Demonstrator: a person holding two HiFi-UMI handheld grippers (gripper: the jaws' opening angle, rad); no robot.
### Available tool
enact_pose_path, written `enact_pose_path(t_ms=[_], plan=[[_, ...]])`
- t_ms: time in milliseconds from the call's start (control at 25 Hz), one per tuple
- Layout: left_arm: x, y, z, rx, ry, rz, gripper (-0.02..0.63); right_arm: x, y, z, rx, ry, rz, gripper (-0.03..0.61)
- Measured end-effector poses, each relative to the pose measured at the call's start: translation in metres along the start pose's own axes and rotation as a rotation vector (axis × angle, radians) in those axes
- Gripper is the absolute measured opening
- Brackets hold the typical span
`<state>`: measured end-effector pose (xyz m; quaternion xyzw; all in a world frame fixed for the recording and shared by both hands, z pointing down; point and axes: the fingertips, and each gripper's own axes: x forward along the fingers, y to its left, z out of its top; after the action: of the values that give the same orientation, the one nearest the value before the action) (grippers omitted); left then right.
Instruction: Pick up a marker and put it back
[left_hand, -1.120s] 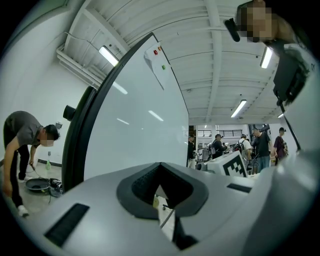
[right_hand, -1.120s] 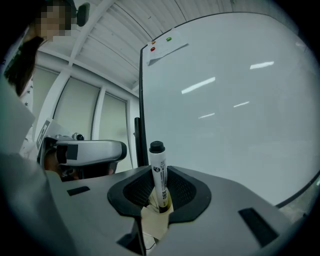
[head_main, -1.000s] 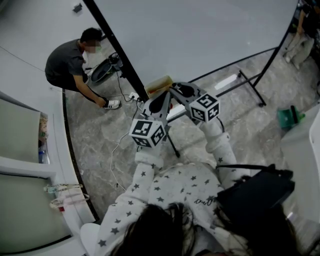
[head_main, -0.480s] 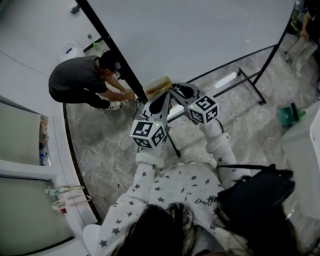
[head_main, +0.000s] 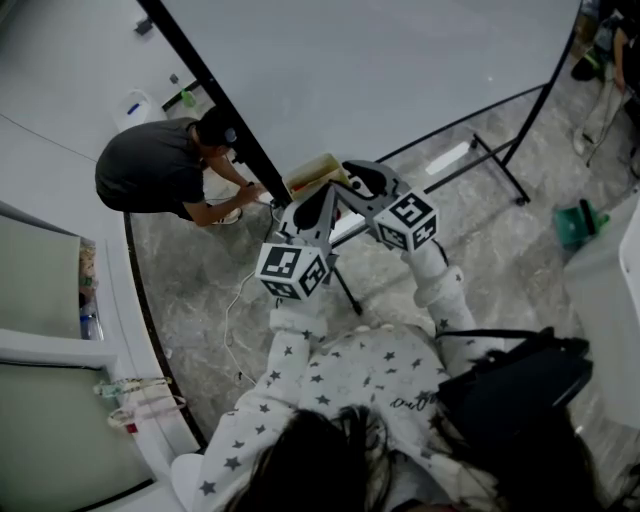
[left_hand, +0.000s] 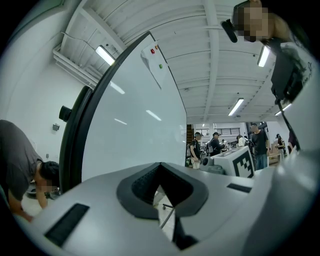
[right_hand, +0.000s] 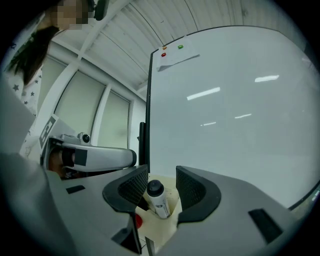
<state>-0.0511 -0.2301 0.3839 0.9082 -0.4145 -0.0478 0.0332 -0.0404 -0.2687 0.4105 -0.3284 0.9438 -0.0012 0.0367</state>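
While opening right gripper (right_hand: 160, 186) jaws around marker (right_hand: 158, 202) standing in holder (right_hand: 157, 231) at whiteboard (right_hand: 235, 115) lower edge, withdraw straight back to avoid snagging cap on a pad and tipping marker out. Hold left gripper (left_hand: 160, 170) clenched, empty, near whiteboard edge.

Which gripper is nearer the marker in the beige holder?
Right. The right gripper's opening jaws straddle the marker, which stands in the holder. The left gripper sits off to one side, jaws together, with no marker between them.
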Motion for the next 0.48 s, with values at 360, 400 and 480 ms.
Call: enact_pose_path(t_ms=[360, 400, 480], plan=[[-0.010, 0.007, 0.039, 0.025, -0.044, -0.020, 0.000, -0.009, 0.008, 0.036, -0.076, 0.016, -0.022, 0.163], [-0.012, 0.009, 0.046, 0.030, -0.051, -0.022, 0.000, -0.009, 0.011, 0.044, -0.072, 0.009, -0.021, 0.162], [-0.014, 0.011, 0.057, 0.040, -0.062, -0.026, 0.000, -0.011, 0.015, 0.060, -0.070, -0.017, -0.023, 0.097]])
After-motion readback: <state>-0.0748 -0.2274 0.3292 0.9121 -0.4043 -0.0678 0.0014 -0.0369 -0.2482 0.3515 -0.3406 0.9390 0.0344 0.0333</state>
